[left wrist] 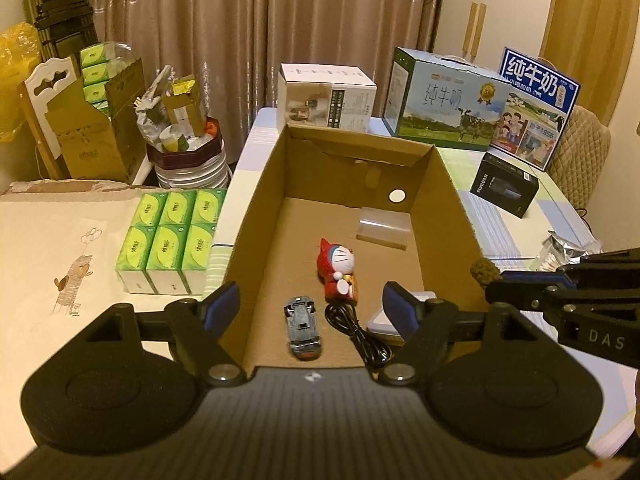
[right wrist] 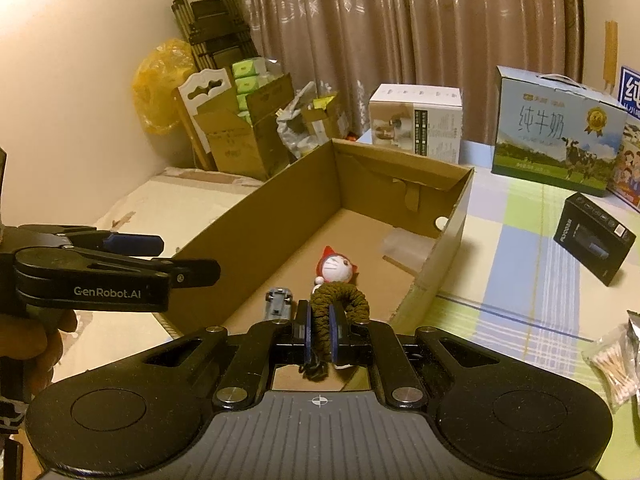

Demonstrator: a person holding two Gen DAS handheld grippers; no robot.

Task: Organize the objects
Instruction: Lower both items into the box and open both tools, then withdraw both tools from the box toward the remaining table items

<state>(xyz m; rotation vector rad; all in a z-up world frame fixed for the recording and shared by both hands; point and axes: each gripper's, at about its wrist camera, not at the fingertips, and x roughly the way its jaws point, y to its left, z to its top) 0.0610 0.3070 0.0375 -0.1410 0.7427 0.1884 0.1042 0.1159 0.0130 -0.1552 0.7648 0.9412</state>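
An open cardboard box (left wrist: 256,216) (right wrist: 248,232) stands on the table. Inside lie a red Doraemon toy (left wrist: 338,266) (right wrist: 335,266), a grey toy car (left wrist: 302,326) (right wrist: 278,302), a black cable (left wrist: 360,334) and a white case (left wrist: 384,316). My left gripper (left wrist: 310,306) is open and empty above the box's near end; it shows at the left in the right wrist view (right wrist: 168,256). My right gripper (right wrist: 320,330) is shut on a brown braided hair tie (right wrist: 340,300), held over the box's near right edge; the tie also shows in the left wrist view (left wrist: 486,272).
Green tissue packs (left wrist: 168,236) lie left of the box. Milk cartons (left wrist: 444,100) (right wrist: 556,132), a white box (left wrist: 326,98) and a black box (left wrist: 504,186) (right wrist: 594,238) stand on the checked tablecloth. A cotton swab bag (right wrist: 614,364) lies at right.
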